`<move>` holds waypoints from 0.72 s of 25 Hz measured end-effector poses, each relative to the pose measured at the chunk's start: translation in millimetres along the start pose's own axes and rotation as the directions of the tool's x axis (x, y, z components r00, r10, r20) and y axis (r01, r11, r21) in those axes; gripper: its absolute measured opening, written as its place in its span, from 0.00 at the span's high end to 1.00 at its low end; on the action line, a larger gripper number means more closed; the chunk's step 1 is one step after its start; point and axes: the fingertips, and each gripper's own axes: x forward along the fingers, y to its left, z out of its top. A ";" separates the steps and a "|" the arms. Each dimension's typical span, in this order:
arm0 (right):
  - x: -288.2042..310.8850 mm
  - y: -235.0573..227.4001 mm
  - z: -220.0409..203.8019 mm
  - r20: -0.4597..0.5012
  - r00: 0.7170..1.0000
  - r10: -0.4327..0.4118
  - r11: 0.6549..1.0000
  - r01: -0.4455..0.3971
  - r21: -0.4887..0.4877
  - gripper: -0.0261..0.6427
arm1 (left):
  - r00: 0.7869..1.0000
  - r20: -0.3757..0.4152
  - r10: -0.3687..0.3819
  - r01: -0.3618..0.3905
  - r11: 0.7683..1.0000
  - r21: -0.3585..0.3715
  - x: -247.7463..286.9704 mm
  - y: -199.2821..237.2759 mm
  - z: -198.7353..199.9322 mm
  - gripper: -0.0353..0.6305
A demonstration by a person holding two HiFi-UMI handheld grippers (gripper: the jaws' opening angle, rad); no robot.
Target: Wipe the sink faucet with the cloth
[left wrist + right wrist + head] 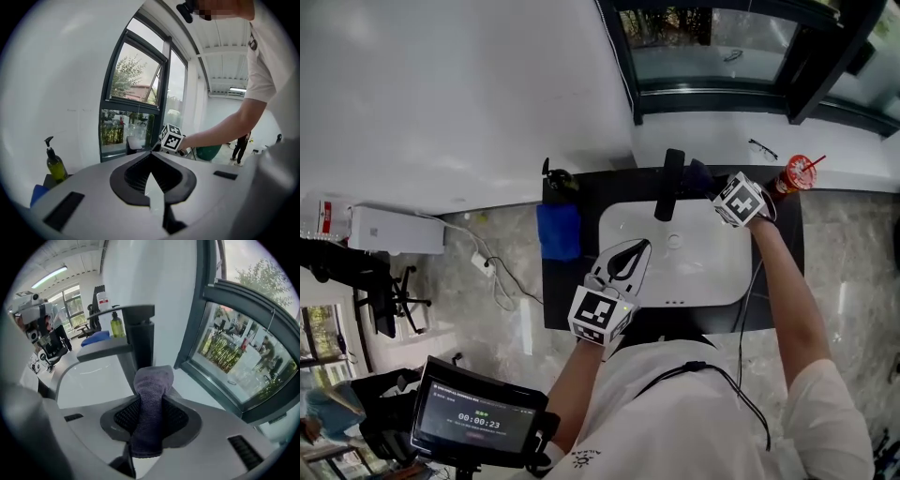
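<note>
While the right claw (151,408) is pinching the purple cloth (152,380) just beside the base of the faucet (138,333), I reckon its bunched tip risks skimming past, wiping little. Before the faucet, the left claw (151,157) is hanging shut, empty; the soap bottle (116,324) left of it is blocking nothing.

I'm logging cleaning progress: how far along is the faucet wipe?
Done: the cloth is picked up, clamped in the right gripper. In hand: it is held at the foot of the faucet column; whether it touches is unclear. Left: the wiping itself, since nothing shows any part wiped yet. The left gripper is shut and empty over the sink front.
</note>
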 end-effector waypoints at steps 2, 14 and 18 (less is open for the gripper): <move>14.5 7.0 -6.2 -0.030 0.999 0.024 1.000 -0.025 -0.012 0.78 | 1.000 -0.004 0.022 -0.022 1.000 -0.007 -5.2 5.4 -4.3 0.96; 39.9 17.9 5.0 -0.024 0.997 0.074 0.996 -0.075 -0.042 0.78 | 0.996 -0.010 0.085 -0.085 0.996 -0.025 -21.4 21.2 -17.6 0.96; 24.5 21.1 25.3 0.072 0.993 0.095 0.993 -0.089 -0.077 0.78 | 0.997 -0.005 0.076 -0.076 0.997 -0.021 -19.9 19.3 -16.6 0.96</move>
